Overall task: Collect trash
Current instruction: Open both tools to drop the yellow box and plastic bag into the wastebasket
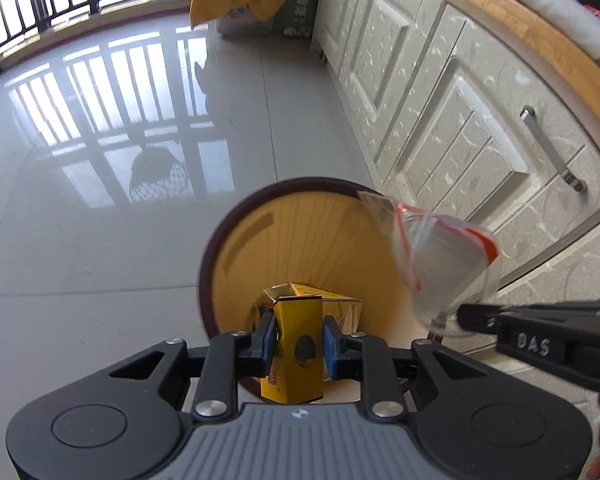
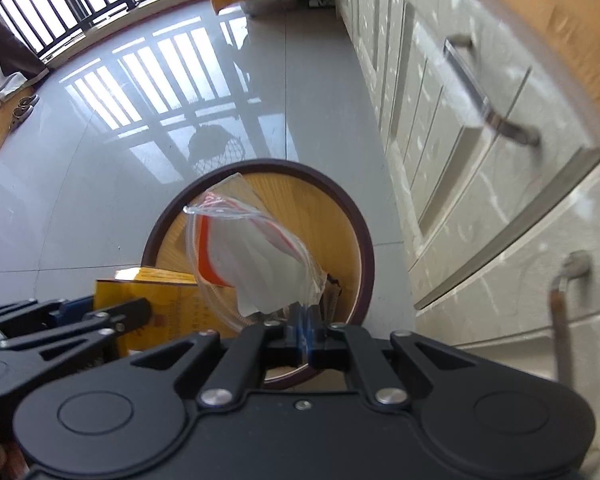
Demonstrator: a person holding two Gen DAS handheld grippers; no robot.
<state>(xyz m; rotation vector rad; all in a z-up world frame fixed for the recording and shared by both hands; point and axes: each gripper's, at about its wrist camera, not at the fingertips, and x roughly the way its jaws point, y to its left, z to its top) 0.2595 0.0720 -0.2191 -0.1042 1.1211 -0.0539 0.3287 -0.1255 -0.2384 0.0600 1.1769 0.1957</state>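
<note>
Above the bin (image 1: 220, 248), my left hand-held gripper (image 1: 298, 338) clamps a yellow box (image 1: 298, 344), my right hand-held gripper (image 2: 302, 330) pinches a blurry, seemingly unprinted clear bag (image 2: 256, 256).

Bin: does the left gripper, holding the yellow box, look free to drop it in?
Probably yes. The left gripper holds the yellow box right above the open bin; the right gripper's bag hangs off to the side.

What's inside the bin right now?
The bin already holds a yellow carton at the bottom. The yellow box in the left tool covers the rest of the bin's floor.
</note>
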